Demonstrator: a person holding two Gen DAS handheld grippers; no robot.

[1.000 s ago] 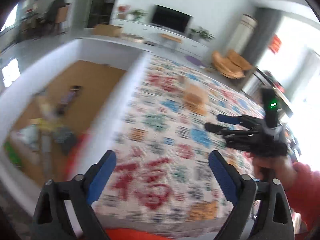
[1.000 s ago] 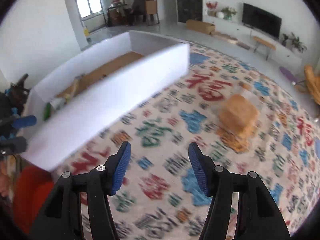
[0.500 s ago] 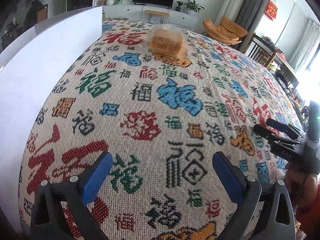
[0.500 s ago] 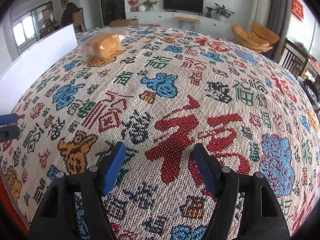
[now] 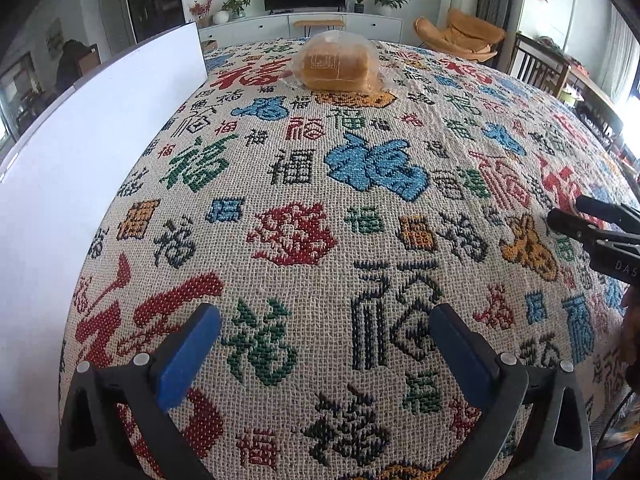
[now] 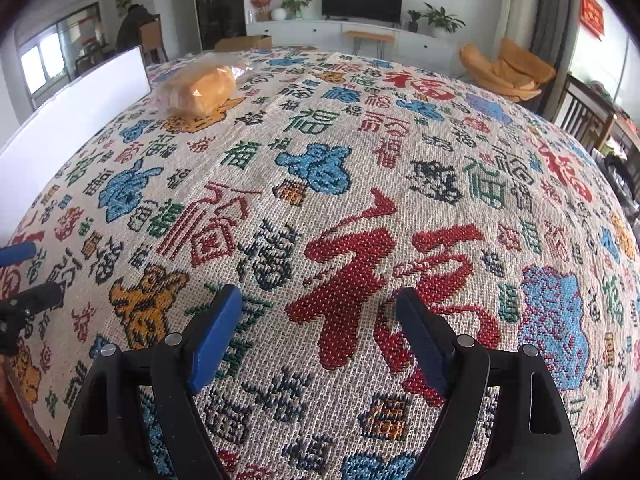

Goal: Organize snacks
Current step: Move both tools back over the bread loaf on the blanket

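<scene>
A loaf of bread in a clear bag (image 5: 336, 66) lies at the far end of the patterned cloth (image 5: 360, 208), and in the right wrist view the bread (image 6: 200, 90) is far to the left. My left gripper (image 5: 326, 320) hovers low over the near part of the cloth, its jaws still opening with nothing between them. Beside it my right gripper (image 6: 316, 300) is also opening and empty; its fingers (image 5: 580, 224) poke in at the right edge. One left fingertip (image 6: 18, 252) shows at the left edge of the right wrist view.
The white box's outer wall (image 5: 80, 152) stands along the left side of the cloth, also seen as a wall (image 6: 68, 100) from the right wrist. Behind the table are a TV cabinet (image 5: 304, 24), an orange chair (image 5: 460, 36) and dark chairs (image 5: 540, 68) at right.
Both grippers swung away from the white box and dropped low over the cloth. The box's inside went out of view. Both pairs of jaws stand wider apart, the right one clearly so.
</scene>
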